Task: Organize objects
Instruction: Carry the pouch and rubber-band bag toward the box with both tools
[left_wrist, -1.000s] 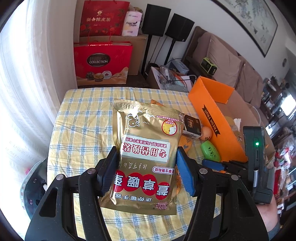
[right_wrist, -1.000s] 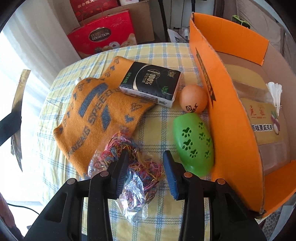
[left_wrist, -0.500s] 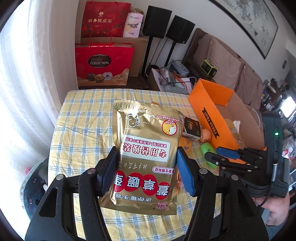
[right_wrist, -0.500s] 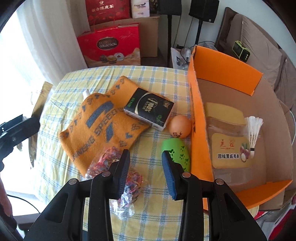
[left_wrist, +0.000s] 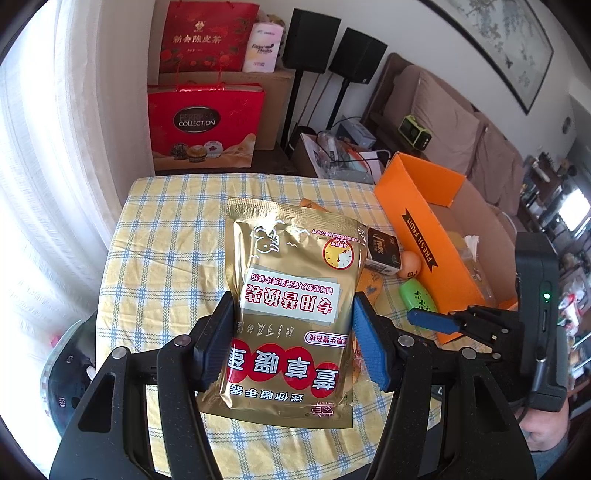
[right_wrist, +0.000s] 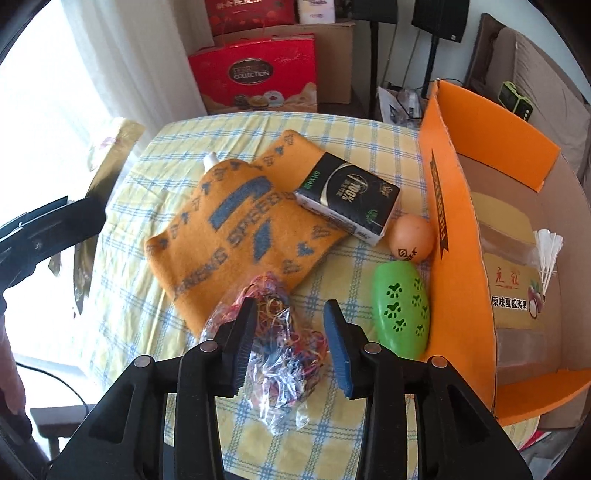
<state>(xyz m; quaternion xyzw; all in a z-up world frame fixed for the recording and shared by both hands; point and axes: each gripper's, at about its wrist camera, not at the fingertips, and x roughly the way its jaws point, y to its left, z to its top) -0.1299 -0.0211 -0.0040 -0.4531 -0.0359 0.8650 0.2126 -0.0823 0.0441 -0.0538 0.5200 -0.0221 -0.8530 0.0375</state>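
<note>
The right gripper (right_wrist: 290, 345) has lifted off the bag of rubber bands (right_wrist: 280, 343) near the table's front edge, jaws opening, empty; the left gripper (left_wrist: 291, 341) clamps the gold pouch (left_wrist: 291, 306), not yet boxed

Sunlit curtain (left_wrist: 48, 155), brown sofa (left_wrist: 447, 122)

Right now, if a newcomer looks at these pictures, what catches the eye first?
First the gold pouch, clamped upright between the left gripper's fingers above the checked table. Then the orange box standing open at the table's right edge. The right gripper, its fingers opening, hangs over a clear bag of rubber bands.
</note>
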